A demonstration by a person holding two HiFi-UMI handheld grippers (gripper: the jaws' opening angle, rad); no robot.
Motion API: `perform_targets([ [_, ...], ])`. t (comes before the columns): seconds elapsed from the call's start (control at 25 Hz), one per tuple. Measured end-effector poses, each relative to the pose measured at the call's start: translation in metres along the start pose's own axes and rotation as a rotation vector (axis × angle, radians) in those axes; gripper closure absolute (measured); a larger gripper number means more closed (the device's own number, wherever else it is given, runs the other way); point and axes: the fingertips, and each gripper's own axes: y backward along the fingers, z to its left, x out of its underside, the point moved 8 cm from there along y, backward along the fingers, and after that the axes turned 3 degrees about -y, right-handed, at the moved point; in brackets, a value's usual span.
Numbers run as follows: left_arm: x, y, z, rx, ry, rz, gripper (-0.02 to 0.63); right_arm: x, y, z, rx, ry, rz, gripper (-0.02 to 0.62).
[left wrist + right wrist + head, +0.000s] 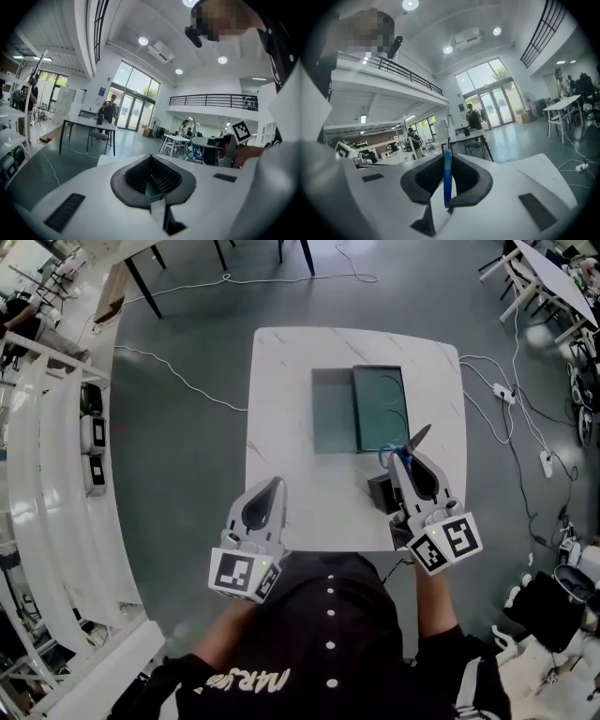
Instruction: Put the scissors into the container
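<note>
Jaws of right gripper (405,463) clamp scissors (418,437); blades point forward-right.

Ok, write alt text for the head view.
Seen from above, the right gripper has its jaws shut on blue-handled scissors, blades pointing toward a teal container on a white table. The left gripper is empty over the table's near edge.

A white marble table (281,381) carries a green container (334,413).
</note>
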Motion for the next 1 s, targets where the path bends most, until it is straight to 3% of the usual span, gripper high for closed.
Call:
perform_targets([
  [0.16, 0.011, -0.007, -0.001, -0.012, 0.017, 0.034, 0.580, 0.007, -0.029, -0.017, -0.059, -0.091, 0.073, 0.537],
  [0.52, 0.029, -0.022, 0.006, -0.062, 0.056, 0.084, 0.580, 0.020, -0.106, -0.039, -0.145, -0.074, 0.262, 0.537],
  [0.72, 0.035, -0.030, 0.013, -0.096, 0.025, 0.114, 0.580, 0.052, -0.149, -0.058, -0.139, -0.138, 0.394, 0.537],
  [1.0, 0.057, -0.044, 0.016, -0.117, 0.055, 0.164, 0.580, 0.115, -0.194, -0.093, -0.081, -0.335, 0.566, 0.536],
])
